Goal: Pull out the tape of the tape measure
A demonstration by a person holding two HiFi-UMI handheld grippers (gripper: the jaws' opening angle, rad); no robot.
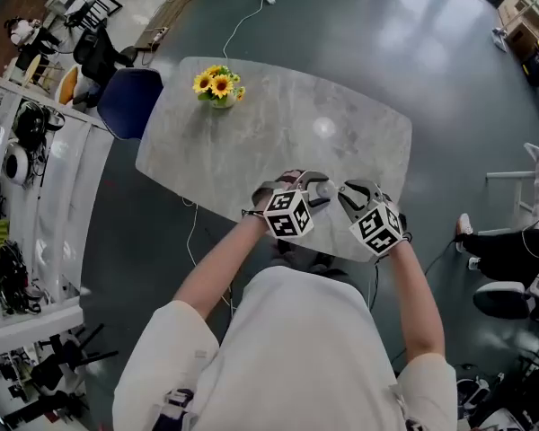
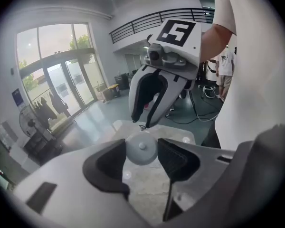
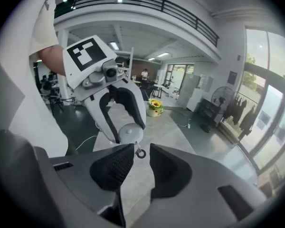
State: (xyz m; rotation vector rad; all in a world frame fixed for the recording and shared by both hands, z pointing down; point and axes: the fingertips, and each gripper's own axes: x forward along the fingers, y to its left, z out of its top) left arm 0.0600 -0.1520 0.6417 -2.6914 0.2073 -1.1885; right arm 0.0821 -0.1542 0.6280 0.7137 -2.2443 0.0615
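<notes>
While the left gripper (image 2: 141, 156) grips, both of its dark pads press on the sides of a small round white tape measure (image 2: 141, 148), at lower centre of the left gripper view. Facing it, the right gripper (image 3: 141, 159) has its jaws narrowly apart at lower centre of the right gripper view. A small dark ring (image 3: 140, 153), which looks like the tape's pull tab, hangs just under the case at the mouth of those jaws. Neither pad presses on it. No length of tape shows between case and ring.

In the head view the two grippers meet tip to tip at lower centre of the frame, above the near edge of a pale grey table (image 1: 251, 142). A small pot of sunflowers (image 1: 219, 86) stands at the table's far side, upper left of centre.

As a judgement, the task is at an early stage. The case is secured and the tab is lined up, but gripping the ring and drawing the tape out are not yet done.
</notes>
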